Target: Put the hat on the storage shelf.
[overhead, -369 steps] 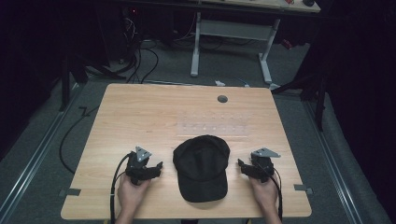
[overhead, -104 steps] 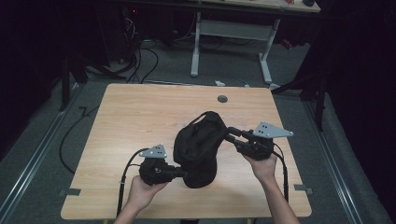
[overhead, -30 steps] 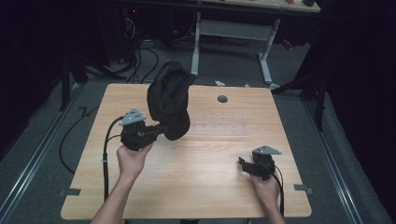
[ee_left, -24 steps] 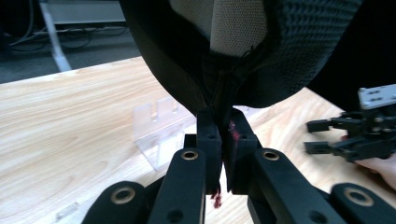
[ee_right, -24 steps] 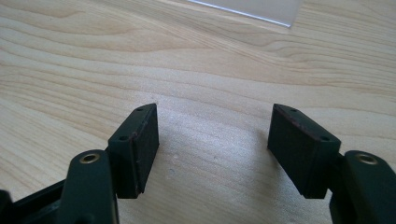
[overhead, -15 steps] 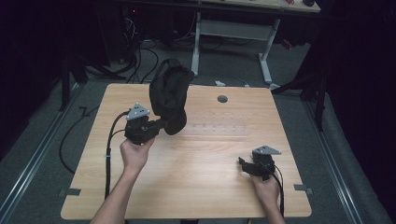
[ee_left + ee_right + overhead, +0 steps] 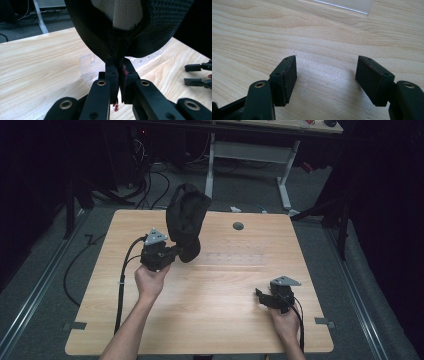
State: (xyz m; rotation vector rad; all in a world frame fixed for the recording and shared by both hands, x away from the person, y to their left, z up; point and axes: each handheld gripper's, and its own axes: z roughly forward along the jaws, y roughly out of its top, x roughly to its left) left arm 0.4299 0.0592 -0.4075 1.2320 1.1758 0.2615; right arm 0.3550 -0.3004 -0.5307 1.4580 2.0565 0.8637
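Note:
A black cap [image 7: 186, 220] hangs in the air over the table's left half, held upright by its edge. My left gripper [image 7: 176, 253] is shut on that edge. In the left gripper view the cap [image 7: 150, 27] fills the top, its pale lining showing, and the fabric is pinched between the two black pads of my left gripper [image 7: 119, 72]. My right gripper [image 7: 259, 295] rests low near the table's front right, jaws open with nothing between them. In its own view my right gripper [image 7: 325, 80] stands over bare wood.
A clear plastic strip [image 7: 235, 258] lies flat on the wooden table [image 7: 215, 320] at its middle. A round grey grommet [image 7: 238, 226] sits near the far edge. Cables trail off the table's left side. A desk frame stands on the floor behind.
Earlier the cap lay flat at the front between both grippers. Over the last second my left gripper has carried it slightly right and down; the right gripper has stayed put.

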